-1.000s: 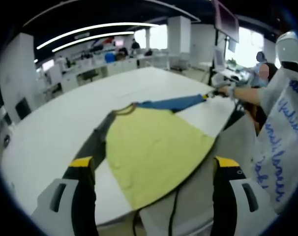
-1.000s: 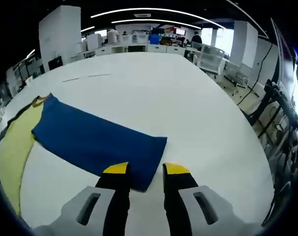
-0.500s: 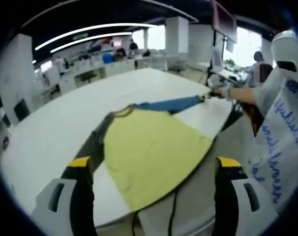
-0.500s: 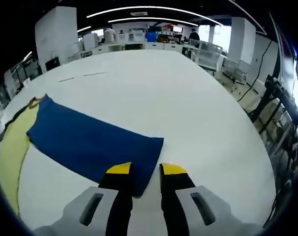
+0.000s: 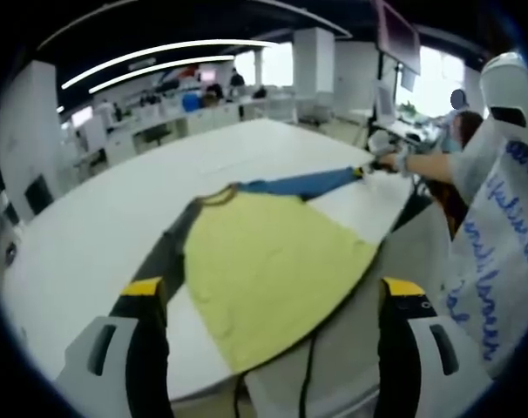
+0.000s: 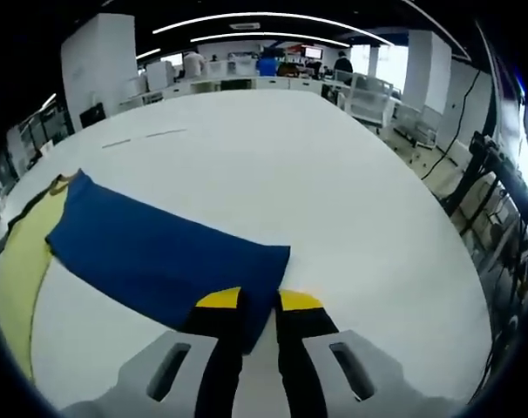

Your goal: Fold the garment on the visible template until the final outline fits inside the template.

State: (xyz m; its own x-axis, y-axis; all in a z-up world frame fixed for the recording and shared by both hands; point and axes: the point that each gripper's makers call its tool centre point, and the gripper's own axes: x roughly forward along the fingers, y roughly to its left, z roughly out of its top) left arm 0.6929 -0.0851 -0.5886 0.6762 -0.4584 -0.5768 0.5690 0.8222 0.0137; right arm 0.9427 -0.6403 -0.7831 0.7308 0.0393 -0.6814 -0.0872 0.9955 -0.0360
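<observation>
A garment with a yellow body, a blue sleeve and a dark sleeve lies spread on the white table. My left gripper hovers open, jaws wide apart, over the yellow hem at the table's near edge, touching nothing. In the right gripper view the blue sleeve runs flat from the yellow body toward me. My right gripper is shut on its cuff corner. In the left gripper view that right gripper sits at the sleeve's far end, held by a hand.
Two thin dark marks lie on the white table beyond the sleeve. A person in a white top with blue writing stands at the table's right edge. Desks, chairs and people fill the room behind. A black stand rises off the table's right side.
My right gripper's jaws have drawn together onto the blue sleeve's cuff, which earlier lay between them unpinched. The left gripper and the garment have stayed put.
</observation>
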